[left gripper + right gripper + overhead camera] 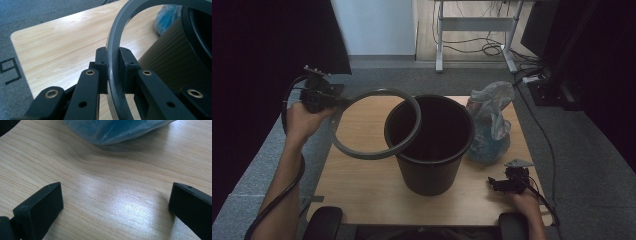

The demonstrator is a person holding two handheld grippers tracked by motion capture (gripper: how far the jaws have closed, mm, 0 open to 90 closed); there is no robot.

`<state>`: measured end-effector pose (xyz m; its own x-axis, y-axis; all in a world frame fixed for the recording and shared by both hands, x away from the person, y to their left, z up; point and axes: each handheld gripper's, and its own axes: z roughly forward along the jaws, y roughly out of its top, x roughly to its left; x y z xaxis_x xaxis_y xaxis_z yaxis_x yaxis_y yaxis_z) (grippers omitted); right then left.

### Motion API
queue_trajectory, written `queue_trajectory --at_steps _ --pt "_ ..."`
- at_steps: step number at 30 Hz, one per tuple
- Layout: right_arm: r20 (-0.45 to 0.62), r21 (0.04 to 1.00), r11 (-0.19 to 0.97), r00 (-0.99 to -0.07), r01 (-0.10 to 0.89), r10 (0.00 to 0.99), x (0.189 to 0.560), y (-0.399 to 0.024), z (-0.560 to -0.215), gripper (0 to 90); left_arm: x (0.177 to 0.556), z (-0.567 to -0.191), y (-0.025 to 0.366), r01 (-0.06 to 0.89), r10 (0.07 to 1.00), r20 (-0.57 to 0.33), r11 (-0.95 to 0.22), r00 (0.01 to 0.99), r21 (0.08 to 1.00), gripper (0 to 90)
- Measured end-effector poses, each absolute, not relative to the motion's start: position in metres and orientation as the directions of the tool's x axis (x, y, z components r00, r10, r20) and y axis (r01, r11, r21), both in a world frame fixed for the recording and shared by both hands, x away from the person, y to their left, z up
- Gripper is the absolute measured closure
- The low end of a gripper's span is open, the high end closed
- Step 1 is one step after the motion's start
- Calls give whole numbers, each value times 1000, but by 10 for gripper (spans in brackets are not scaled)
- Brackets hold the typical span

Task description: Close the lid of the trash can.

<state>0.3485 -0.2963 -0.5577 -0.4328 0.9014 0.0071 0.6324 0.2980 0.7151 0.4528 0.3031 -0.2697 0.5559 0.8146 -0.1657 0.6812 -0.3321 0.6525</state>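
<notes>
Left gripper [319, 98], raised over the left edge of the pale wooden table [362, 195], clamped tight on the grey plastic hoop-shaped bin ring [362, 152]; jaws pressed on both faces of the band, as seen close in the left gripper view [113, 75]. Ring tilted in the air, its far side overlapping the rim of the dark ribbed plastic waste bin [429, 170], not seated on it. Bin upright mid-table, apparently without a liner. Crumpled translucent blue plastic bag [489, 127] lying just right of the bin, untouched. Right gripper [504, 185] low near the table's front right corner, jaws spread wide, holding nothing. Likely a bin-lining job, judged early: ring off, bag yet to be fitted, ring yet to be pressed back on.
</notes>
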Motion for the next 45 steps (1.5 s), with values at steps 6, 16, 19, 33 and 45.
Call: queue_trajectory --at_steps 6,16,19,33,45 --pt "7 715 298 -433 632 901 348 -296 -558 0 457 -271 284 669 798 -164 -352 580 655 787" --pt "7 715 299 -435 632 901 348 -296 -558 0 462 -273 250 652 768 -168 -380 618 656 787" --pt "7 715 299 -435 631 901 348 -296 -558 0 464 -274 235 642 753 -169 -394 636 658 787" --pt "8 715 298 -434 632 901 348 -296 -558 0 465 -273 190 608 716 -150 -441 682 660 787" --pt "8 715 298 -434 632 901 348 -296 -558 0 467 -269 165 588 704 -132 -458 698 667 786"
